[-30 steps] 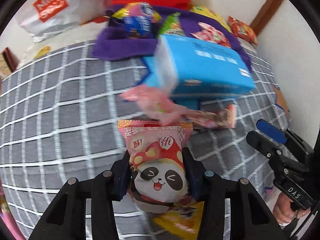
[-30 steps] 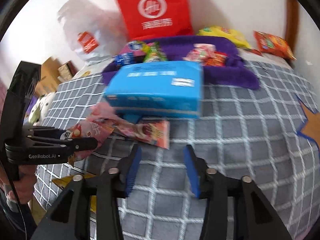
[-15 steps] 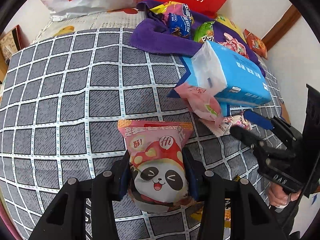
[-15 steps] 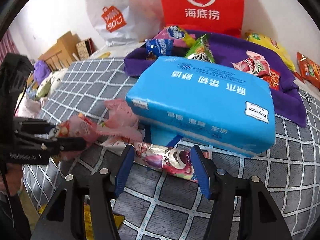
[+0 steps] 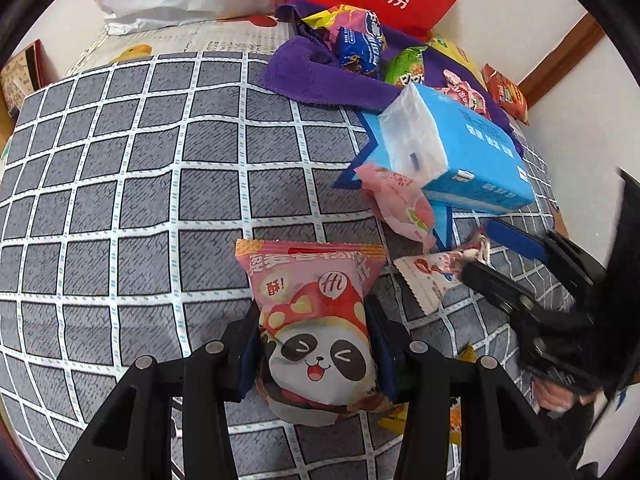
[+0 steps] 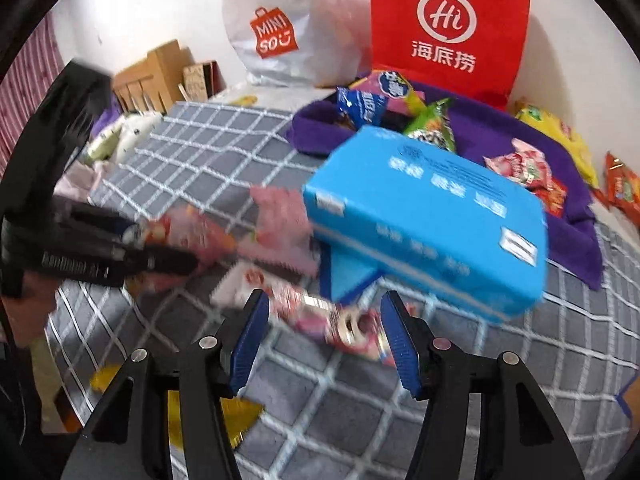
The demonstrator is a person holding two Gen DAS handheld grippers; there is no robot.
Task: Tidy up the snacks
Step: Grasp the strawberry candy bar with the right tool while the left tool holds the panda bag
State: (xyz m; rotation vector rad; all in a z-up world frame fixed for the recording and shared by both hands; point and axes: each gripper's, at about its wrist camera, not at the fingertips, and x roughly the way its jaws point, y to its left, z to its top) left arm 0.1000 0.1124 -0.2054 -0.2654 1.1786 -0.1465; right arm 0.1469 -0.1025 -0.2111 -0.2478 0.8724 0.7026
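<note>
The panda snack packet (image 5: 316,332) sits upright between the fingers of the left gripper (image 5: 314,344), pinched at both sides and held above the grey checked bedcover (image 5: 132,200). Just to its right lies a long strawberry-bear snack bar (image 5: 432,280) — flat on the cover, its far end between the spread blue pads of the right gripper (image 6: 323,336), which stands wide with nothing gripped; whether the pads touch the bar cannot be told through the blur. Beside the bar a pale pink packet (image 5: 400,204) leans against a blue tissue pack (image 5: 460,152), which rests partly on a blue star printed on the cover. Behind the tissue pack a purple cloth (image 5: 316,76) carries more snacks: a dark blue biscuit packet (image 5: 358,50), a green packet (image 5: 406,70) and small red-and-pink packets (image 6: 524,168). At the wall stand a red paper bag (image 6: 448,24) and a white plastic bag (image 6: 280,28) — and an orange chip bag (image 5: 506,92) lies in the corner
</note>
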